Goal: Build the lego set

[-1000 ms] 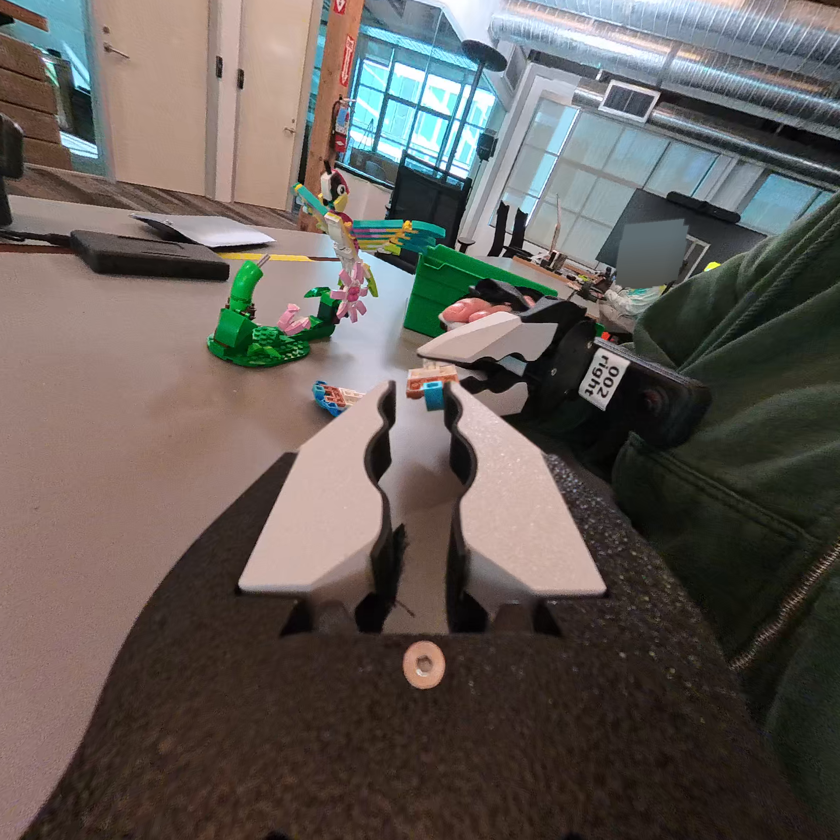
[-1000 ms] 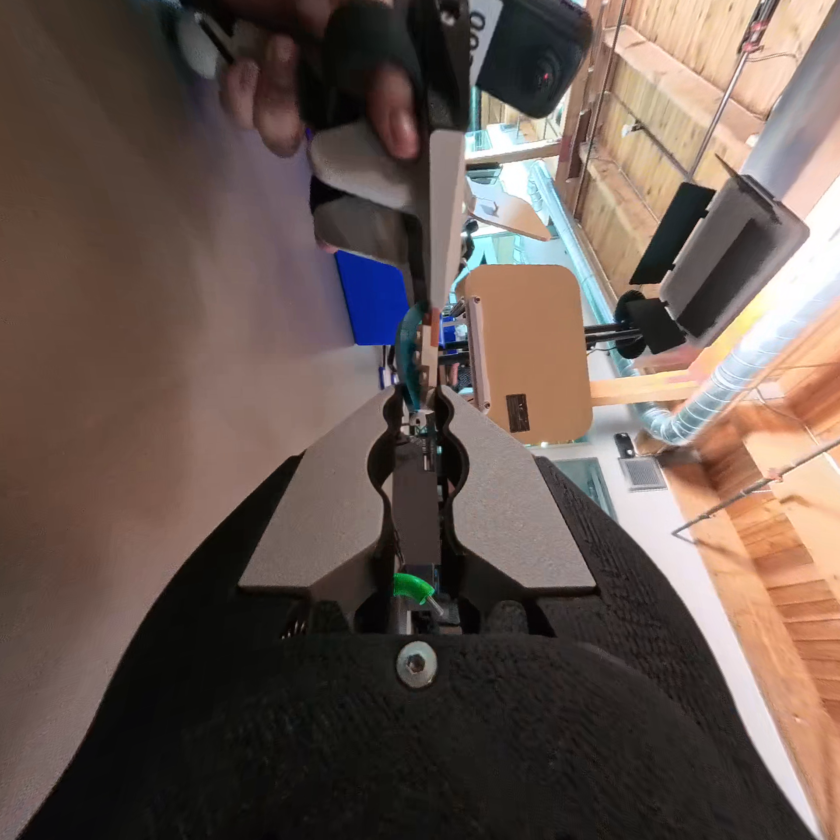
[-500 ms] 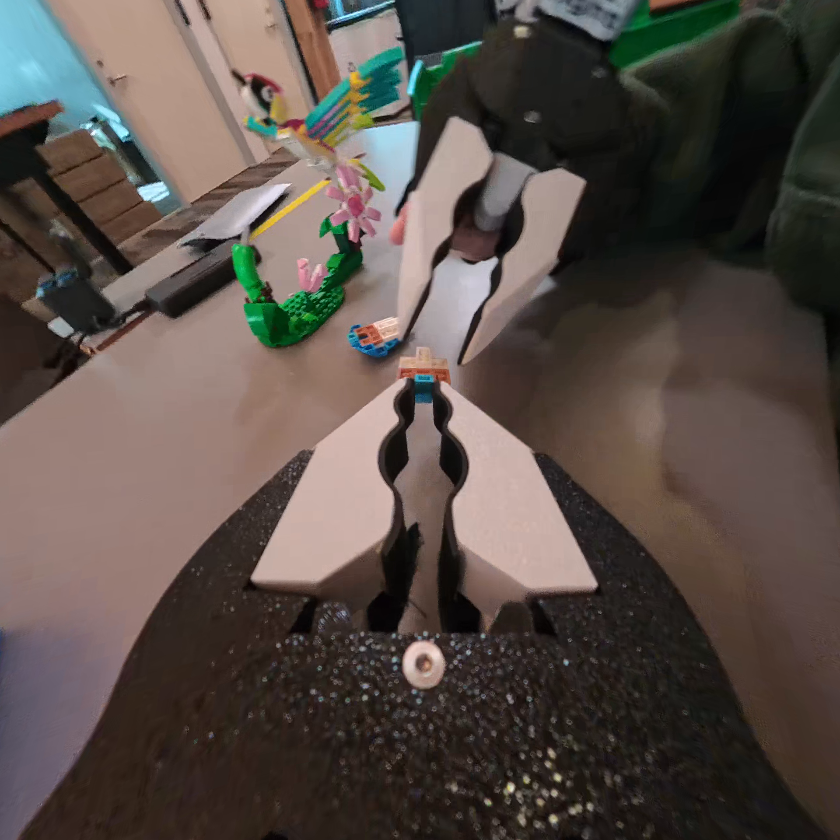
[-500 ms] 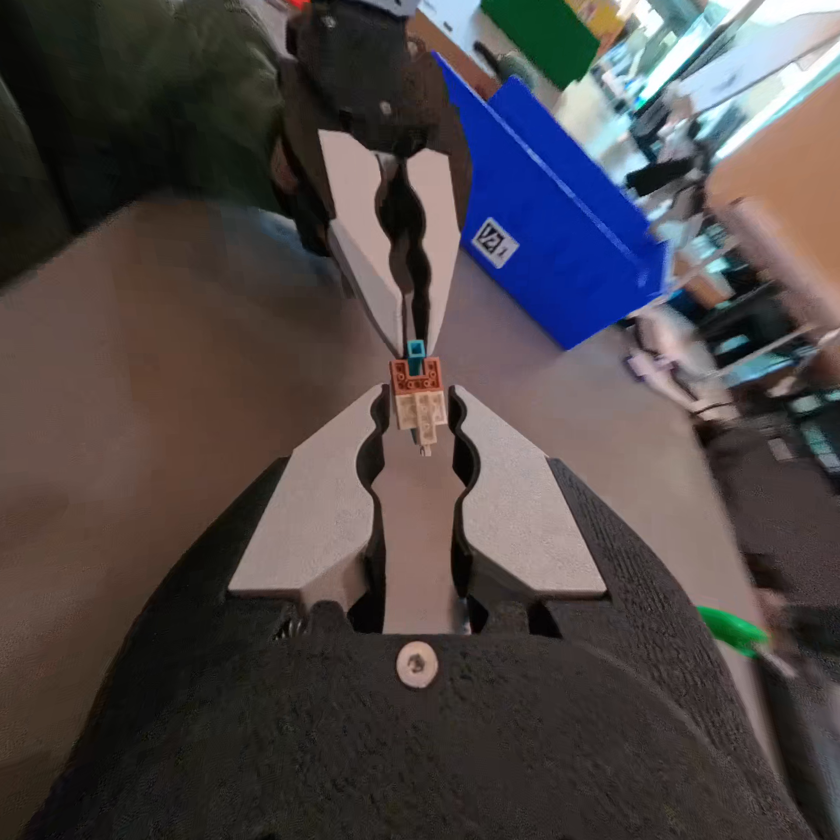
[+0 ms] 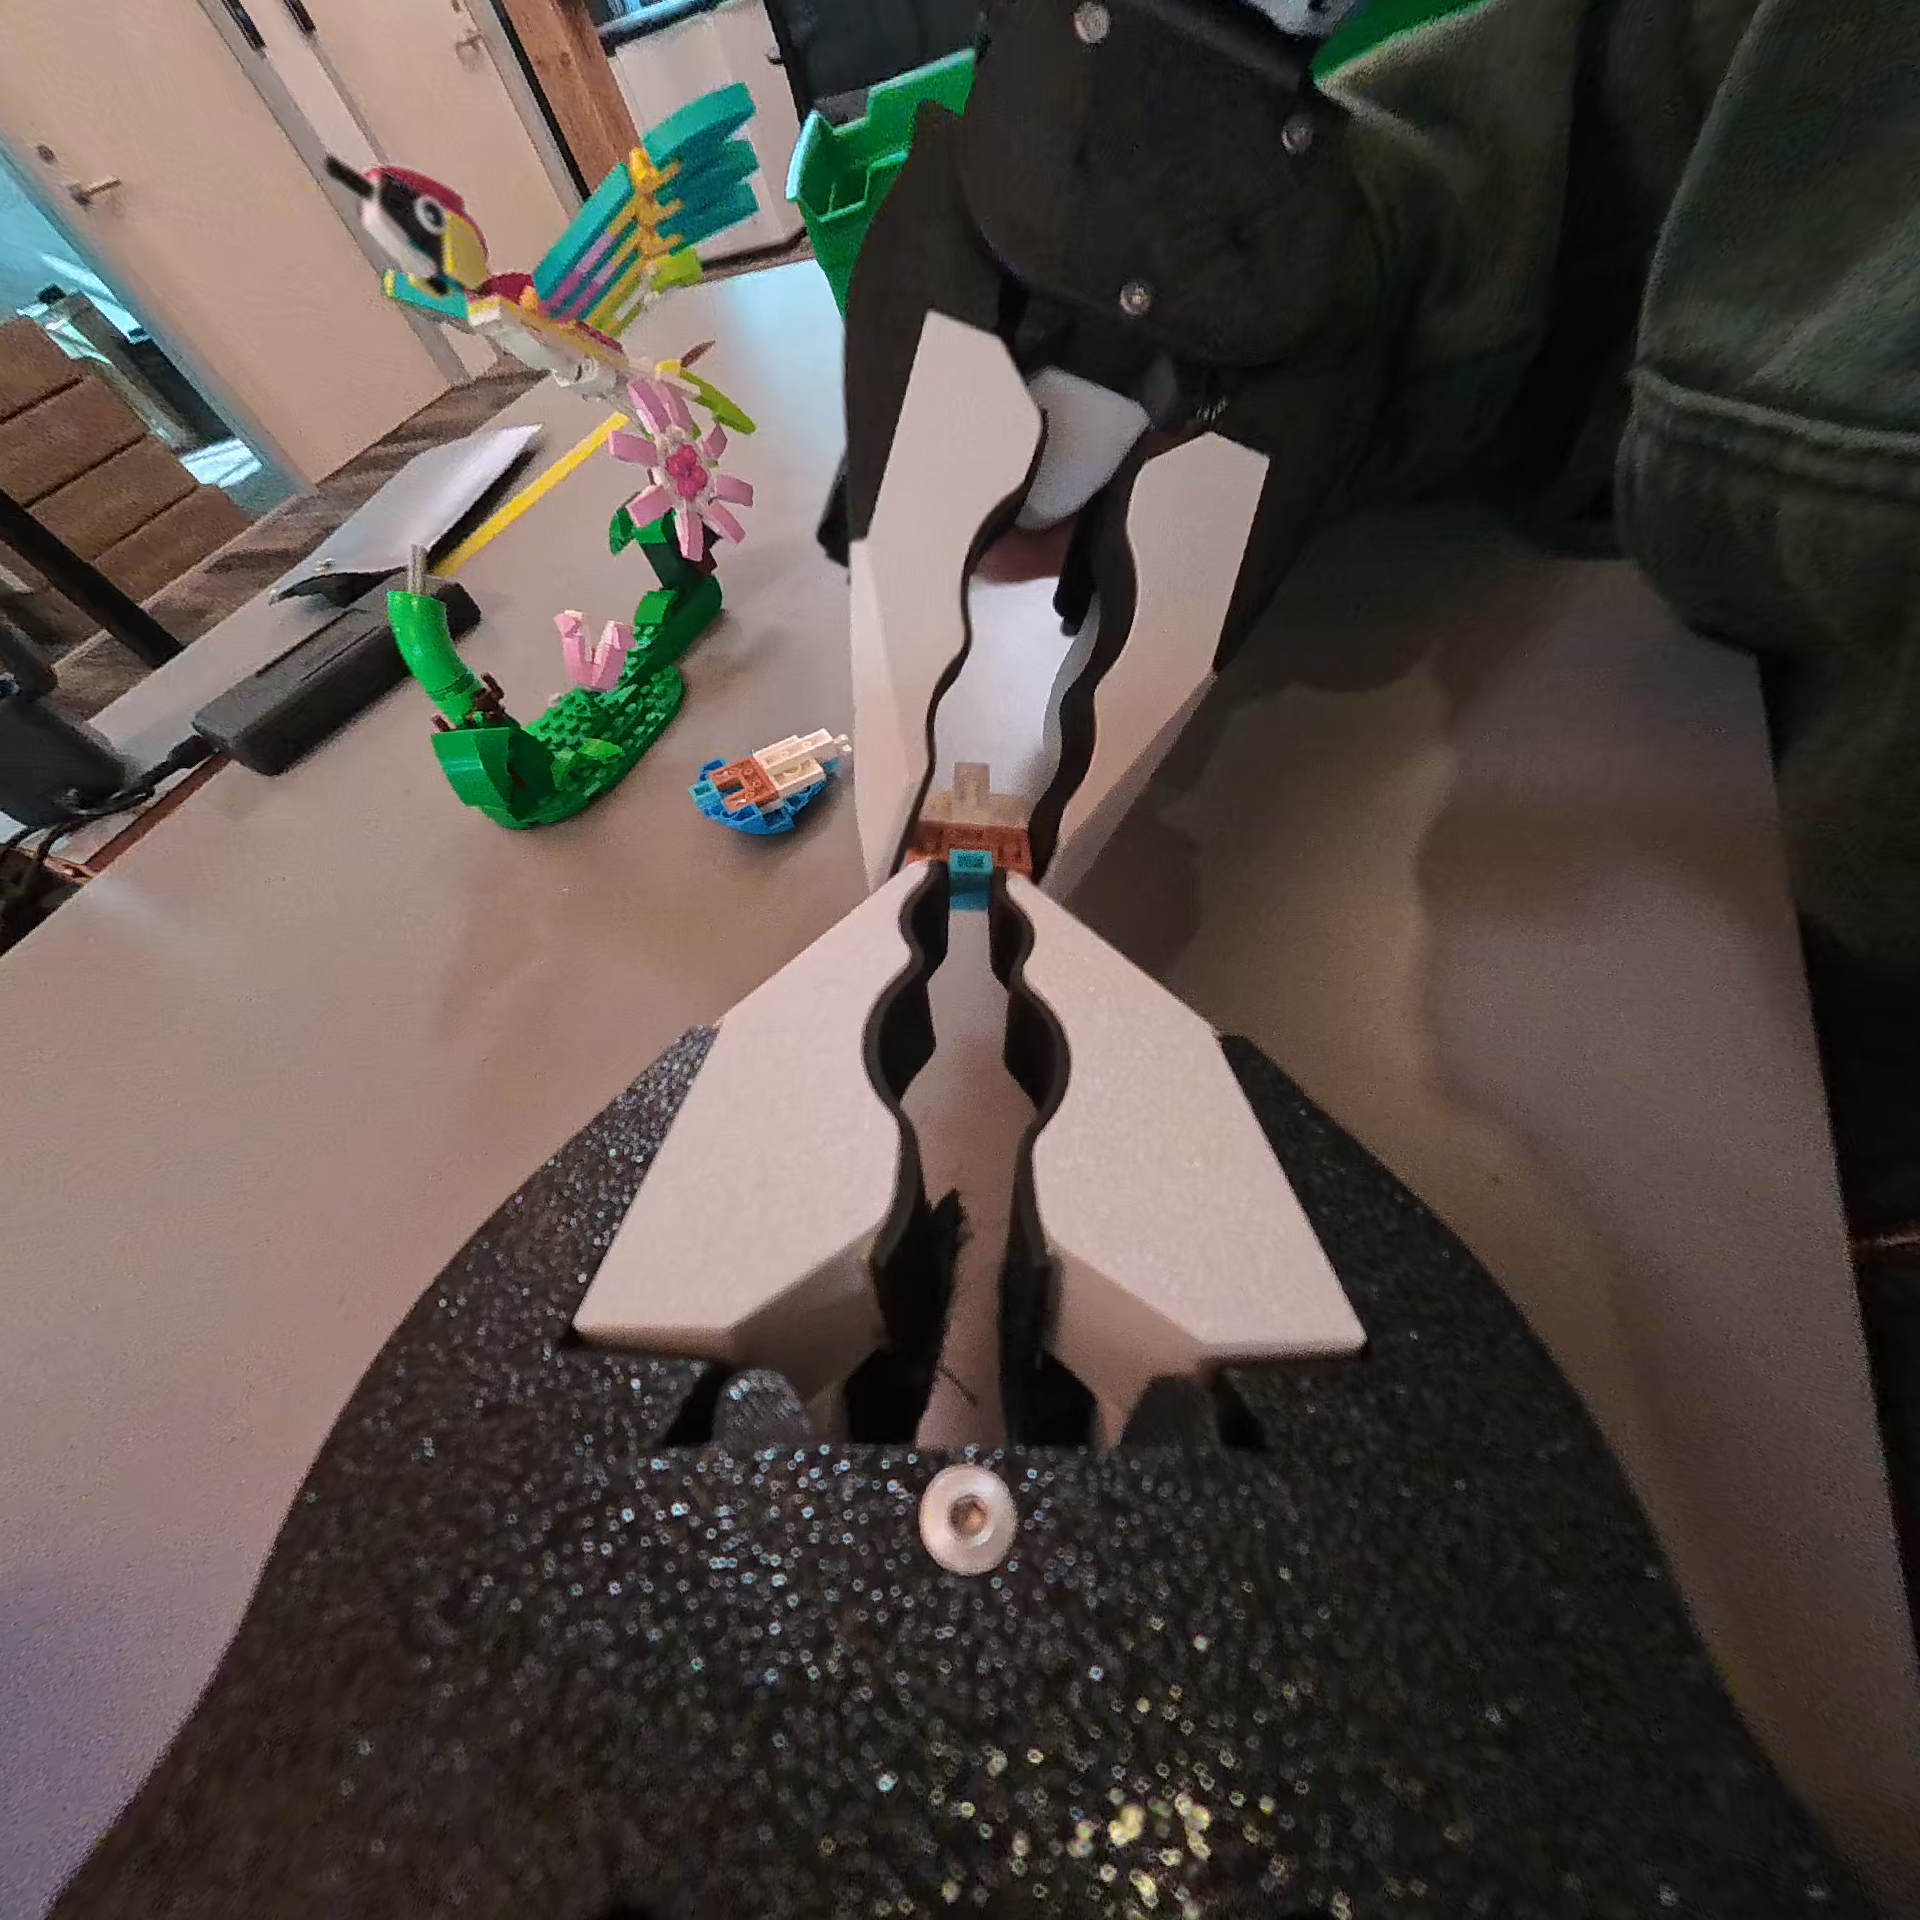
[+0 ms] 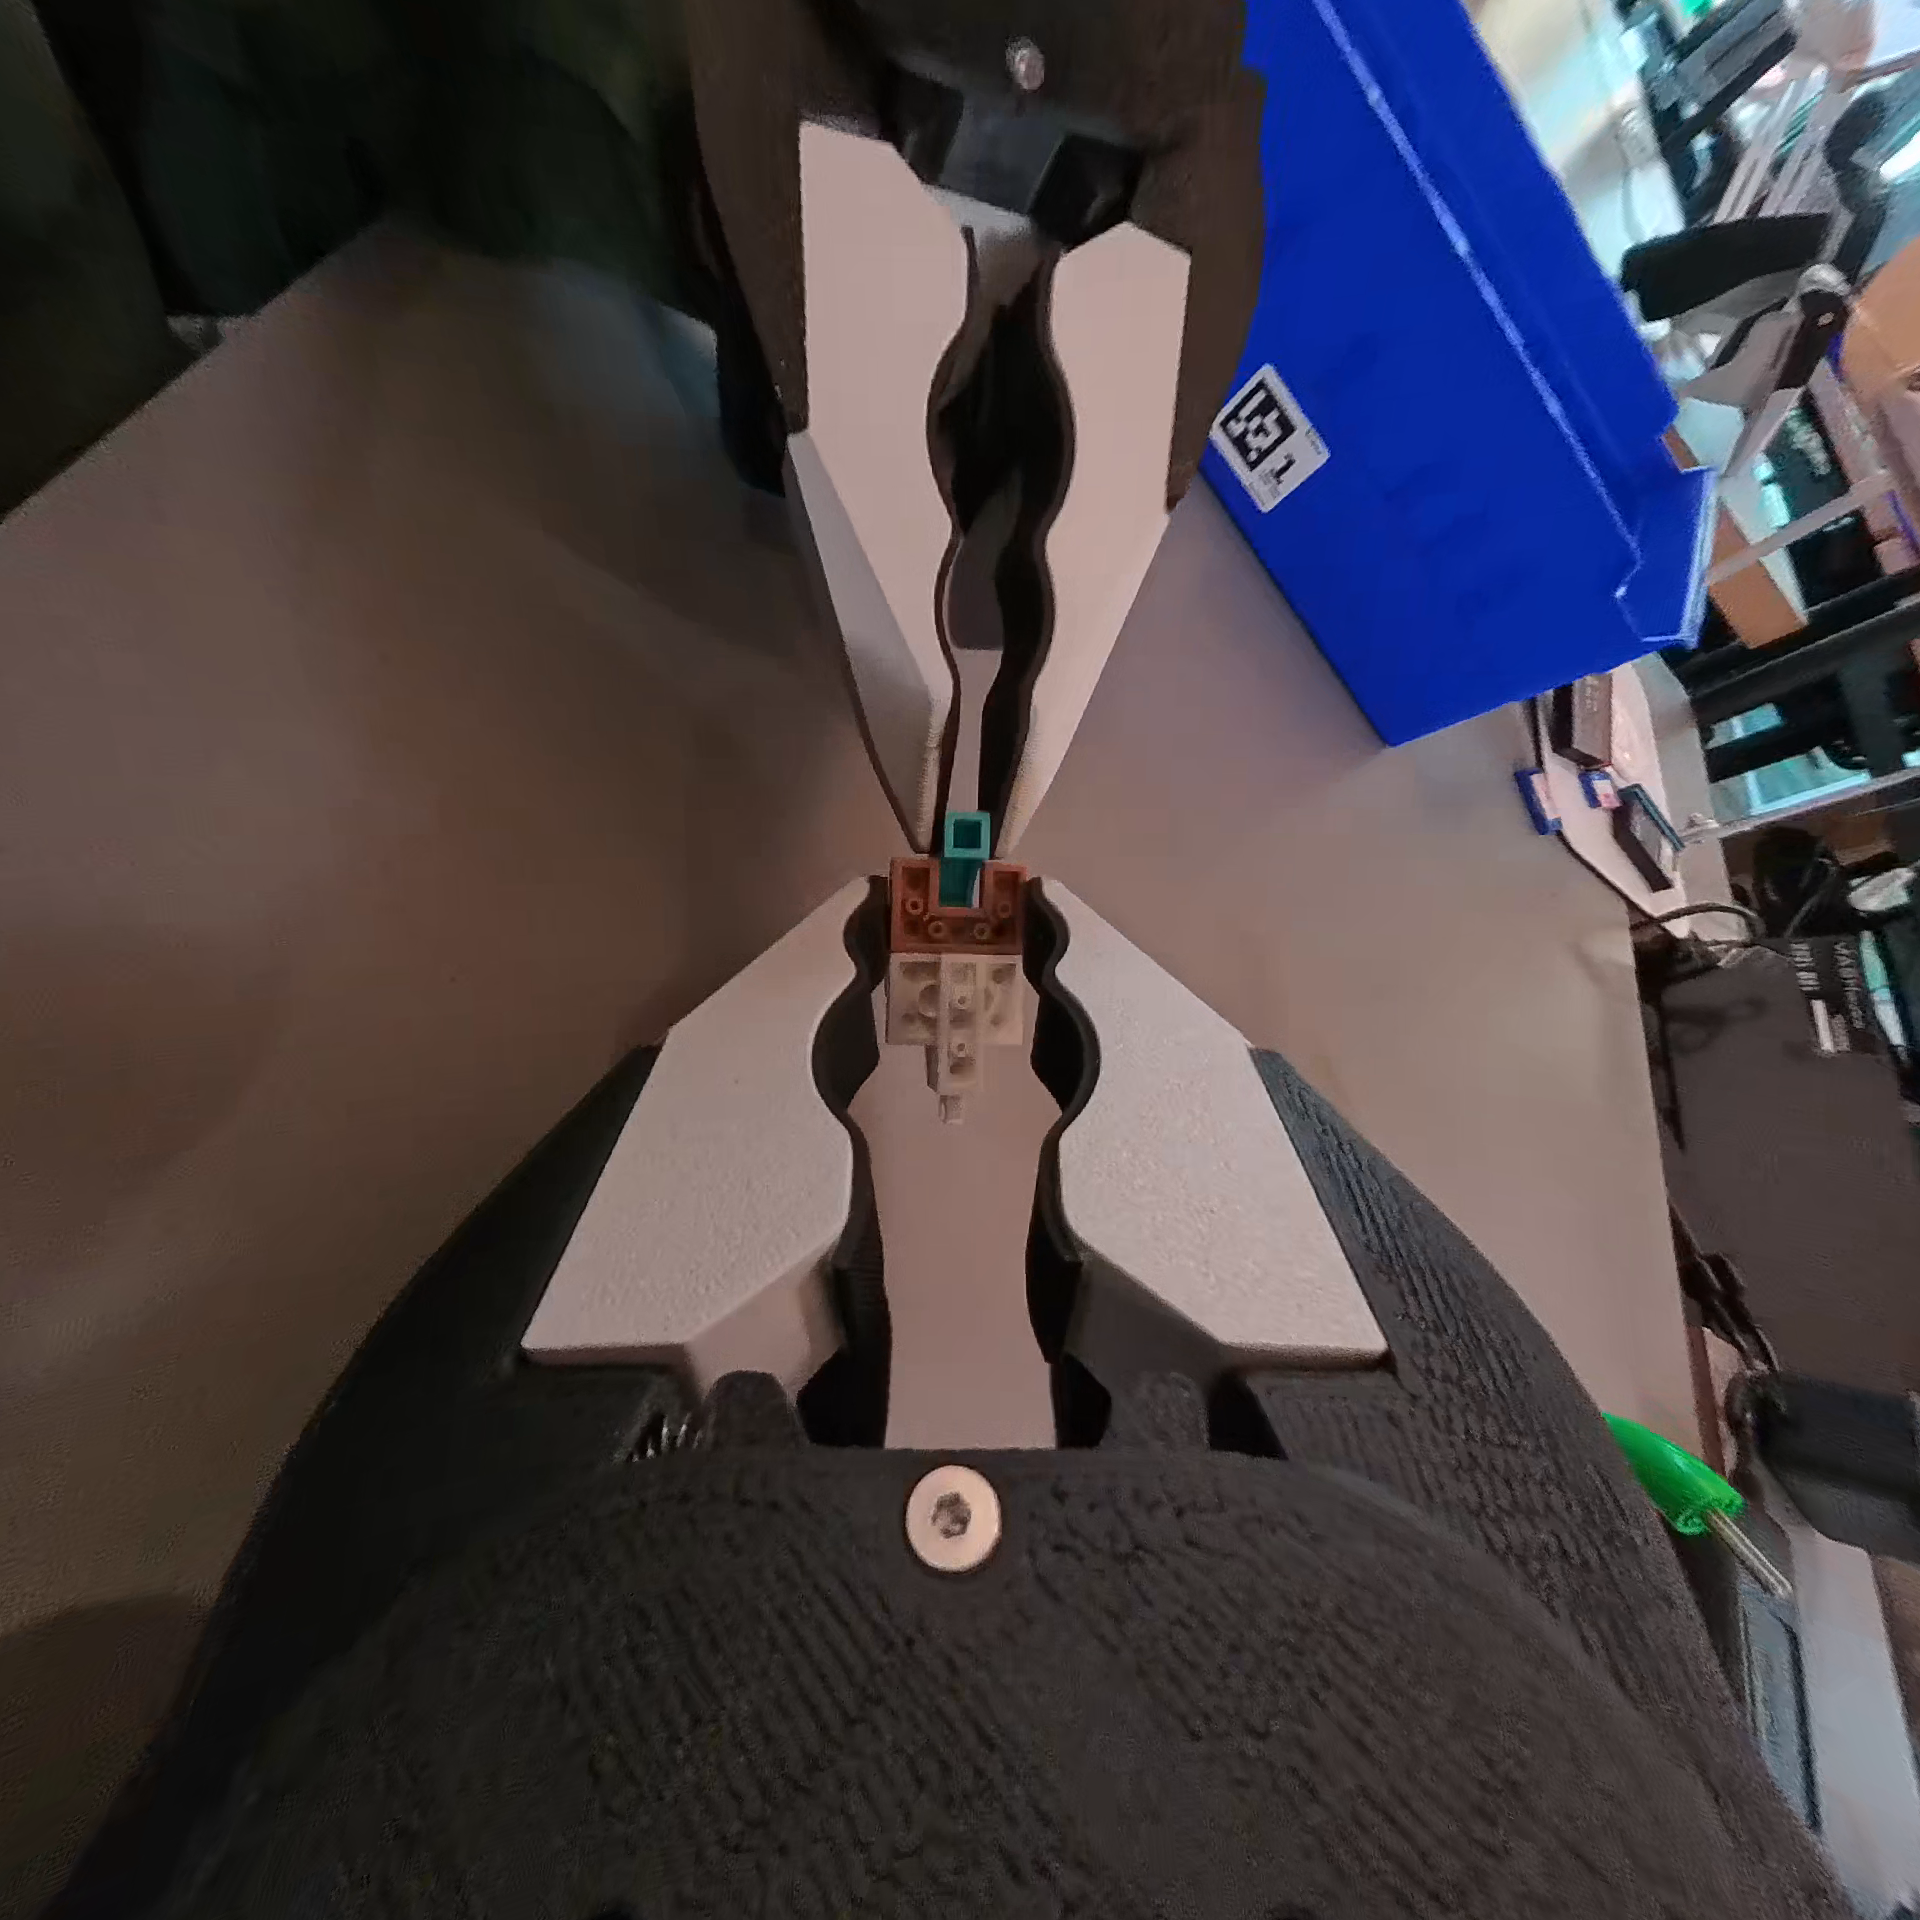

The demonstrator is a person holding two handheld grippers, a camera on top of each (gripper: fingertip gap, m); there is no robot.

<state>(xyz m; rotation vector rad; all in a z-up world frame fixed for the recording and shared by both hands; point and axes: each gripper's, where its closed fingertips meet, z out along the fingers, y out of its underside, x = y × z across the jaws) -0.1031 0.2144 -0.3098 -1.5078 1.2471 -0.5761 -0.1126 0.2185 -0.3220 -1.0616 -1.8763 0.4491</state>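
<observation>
My left gripper (image 5: pixel 968 883) is shut on a small teal piece (image 5: pixel 968 868), held just above the table. My right gripper (image 6: pixel 956 894) faces it tip to tip and is shut on a small orange-brown and white brick assembly (image 6: pixel 954 977). The teal piece (image 6: pixel 964 854) sits in the notch at the assembly's orange-brown end and touches it. In the left wrist view the right gripper (image 5: pixel 971 831) reaches in from above with the assembly (image 5: pixel 971 821). In the right wrist view the left gripper (image 6: pixel 966 826) does the same.
A brick bird model (image 5: pixel 540 281) stands on a green base with pink flowers (image 5: pixel 561 727). A small blue, orange and white brick piece (image 5: pixel 769 784) lies beside it. There are also a green bin (image 5: pixel 862 187), a blue bin (image 6: pixel 1455 416), a black device (image 5: pixel 312 686) and a green sleeve (image 5: pixel 1714 416).
Both grippers have turned from side by side to facing each other tip to tip. They have closed the gap, and the teal piece now meets the orange-brown brick.
</observation>
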